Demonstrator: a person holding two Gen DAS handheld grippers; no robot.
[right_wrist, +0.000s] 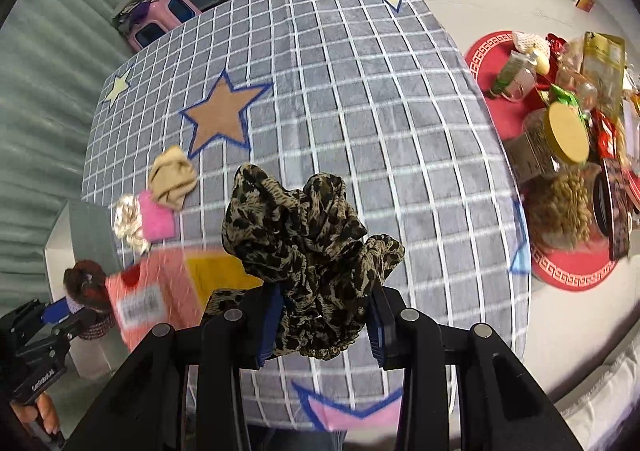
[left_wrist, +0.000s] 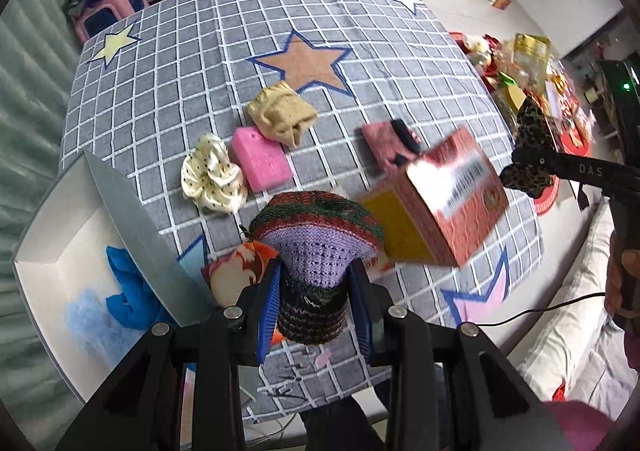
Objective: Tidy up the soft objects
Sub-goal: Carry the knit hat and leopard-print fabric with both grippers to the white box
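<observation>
Left gripper (left_wrist: 316, 291): clamps knitted pouch (left_wrist: 316, 243).
Right gripper (right_wrist: 326, 325): clamps leopard scrunchie (right_wrist: 308, 251).
Stowed: blue cloth (left_wrist: 128, 291) in white box (left_wrist: 48, 235), 8 o'clock.
Left: cream scrunchie (left_wrist: 212, 179), pink sponge (left_wrist: 262, 159), beige cloth (left_wrist: 282, 117), 11 o'clock.

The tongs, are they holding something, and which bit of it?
Yes, both. The left tongs pinch a knitted pouch around its narrow middle. The right tongs squeeze a leopard scrunchie by its lower bunched edge.

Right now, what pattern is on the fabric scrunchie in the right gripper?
Leopard print, tan with dark spots, on the scrunchie; right wrist view shows it best.
</observation>
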